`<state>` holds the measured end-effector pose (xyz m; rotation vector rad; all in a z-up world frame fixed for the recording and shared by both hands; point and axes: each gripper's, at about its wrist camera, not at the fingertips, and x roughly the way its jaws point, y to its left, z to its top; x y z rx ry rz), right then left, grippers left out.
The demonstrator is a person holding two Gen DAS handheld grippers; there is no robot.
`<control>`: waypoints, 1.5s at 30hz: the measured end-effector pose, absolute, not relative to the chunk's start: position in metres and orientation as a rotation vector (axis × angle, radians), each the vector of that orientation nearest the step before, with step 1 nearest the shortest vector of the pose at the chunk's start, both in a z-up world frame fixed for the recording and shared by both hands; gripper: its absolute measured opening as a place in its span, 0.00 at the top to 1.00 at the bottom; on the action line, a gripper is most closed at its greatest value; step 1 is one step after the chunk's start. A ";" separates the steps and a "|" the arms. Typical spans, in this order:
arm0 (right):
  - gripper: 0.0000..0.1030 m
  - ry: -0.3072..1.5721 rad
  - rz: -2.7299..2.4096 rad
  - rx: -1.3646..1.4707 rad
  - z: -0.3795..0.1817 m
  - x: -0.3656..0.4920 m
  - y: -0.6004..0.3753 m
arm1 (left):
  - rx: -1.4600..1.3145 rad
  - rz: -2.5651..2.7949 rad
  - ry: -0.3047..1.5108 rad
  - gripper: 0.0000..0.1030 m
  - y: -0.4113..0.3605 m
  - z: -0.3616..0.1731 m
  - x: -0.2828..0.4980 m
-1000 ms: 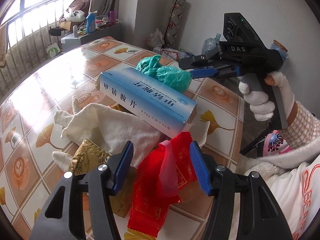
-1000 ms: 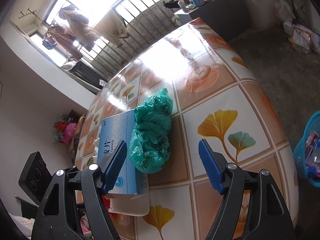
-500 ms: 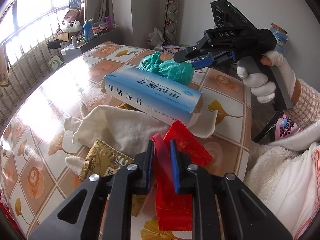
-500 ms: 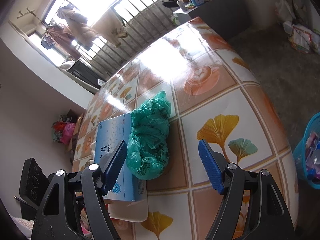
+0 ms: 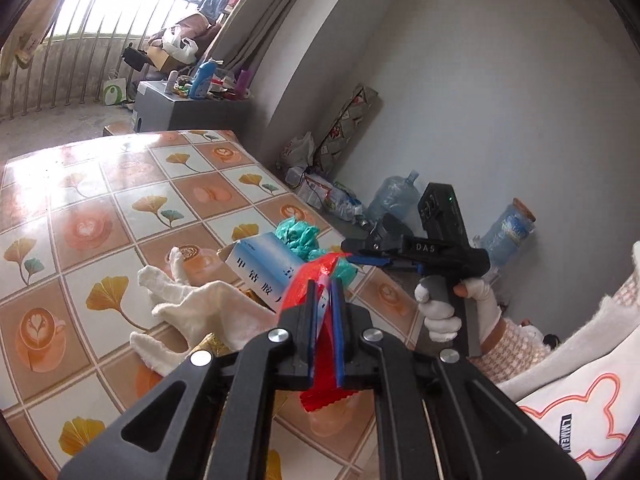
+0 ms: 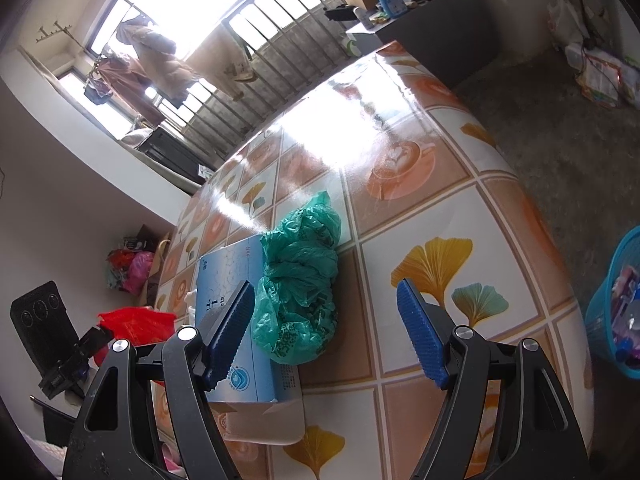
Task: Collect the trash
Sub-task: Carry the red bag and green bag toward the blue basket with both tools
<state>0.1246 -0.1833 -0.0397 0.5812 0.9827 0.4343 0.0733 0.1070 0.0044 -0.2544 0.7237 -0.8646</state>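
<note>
My left gripper (image 5: 325, 292) is shut on a red wrapper (image 5: 310, 276) and holds it lifted off the table; the wrapper also shows in the right wrist view (image 6: 136, 325). A blue medicine box (image 5: 262, 270) lies on the tiled table (image 5: 100, 208), with a crumpled green plastic bag (image 5: 298, 236) beside it and a white glove (image 5: 200, 314) in front. My right gripper (image 6: 326, 330) is open and empty, hovering just above the green bag (image 6: 300, 280) and the blue box (image 6: 230, 276). It also shows in the left wrist view (image 5: 360, 254).
A gold wrapper (image 5: 212, 344) lies partly under the glove. A blue trash basket (image 6: 616, 304) stands on the floor to the right of the table. Water jugs (image 5: 394, 198) and bags (image 5: 304, 152) sit by the wall. A cluttered cabinet (image 5: 192, 108) stands beyond the table.
My left gripper shut on the red wrapper and has lifted it up off the table, tilting upward. My right gripper stayed open over the green bag.
</note>
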 end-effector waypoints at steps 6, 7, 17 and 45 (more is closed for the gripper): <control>0.32 0.990 0.425 0.595 -0.043 0.125 -0.180 | -0.302 -0.766 0.760 0.94 0.078 -0.001 0.099; 0.32 0.992 0.425 0.594 -0.042 0.126 -0.179 | -0.292 -0.747 0.790 0.94 0.072 -0.007 0.104; 0.33 1.025 0.418 0.546 -0.049 0.133 -0.173 | -0.329 -0.721 0.865 0.94 0.048 -0.025 0.123; 0.71 0.713 0.105 0.619 0.009 0.063 -0.317 | -0.240 -0.908 0.684 0.96 -0.048 0.084 0.144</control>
